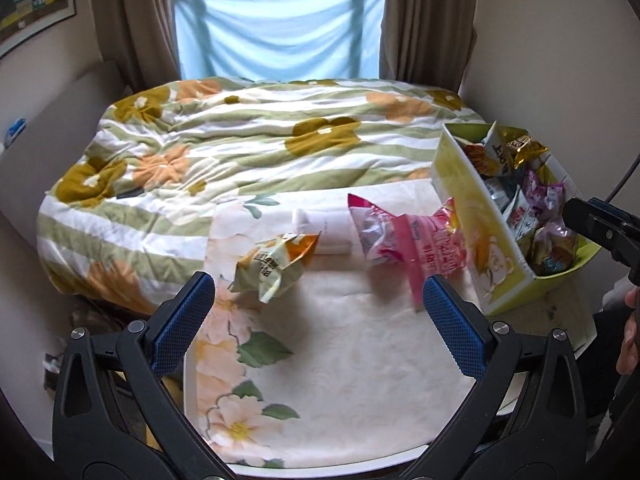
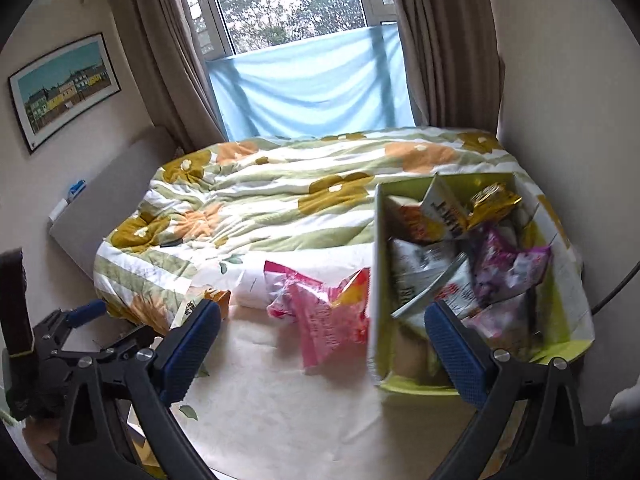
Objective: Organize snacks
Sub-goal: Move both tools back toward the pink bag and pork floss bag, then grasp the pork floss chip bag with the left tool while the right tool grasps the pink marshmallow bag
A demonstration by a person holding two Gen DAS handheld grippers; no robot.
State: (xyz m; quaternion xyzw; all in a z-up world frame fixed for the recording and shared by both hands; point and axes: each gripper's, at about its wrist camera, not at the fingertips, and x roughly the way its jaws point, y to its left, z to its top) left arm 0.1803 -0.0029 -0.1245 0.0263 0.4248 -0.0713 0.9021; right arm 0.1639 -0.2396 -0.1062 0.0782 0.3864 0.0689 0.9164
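Bed: it filled the far half of both views, under a rumpled quilt striped green and white with mustard and orange flowers; it carried none of the snacks.
Table: its top was covered by a smooth cream cloth with peach flowers down the left edge, and this was the working surface.
Box: a yellow-green carton with thin stiff walls stood at the table's right edge, open at the top, evidently the place for collecting the snacks.
Packets in the box: crinkled foil and plastic bags in white, gold and purple were heaped loosely inside, some poking above the rim.
Pink packet: a glossy, crumpled pink bag lay on the cloth just beside the box's left wall, so it was judged not yet sorted.
Green-and-orange packet: a small puffed bag lay near the table's far left part, well apart from the box, likewise waiting.
White roll: a soft pale roll lay between the two loose packets, towards the far edge.
Left gripper: its blue textured pads were spread wide and held nothing, hovering over the cloth short of both loose packets.
Right gripper: its pads were also spread apart and empty, poised near the box's front left corner.
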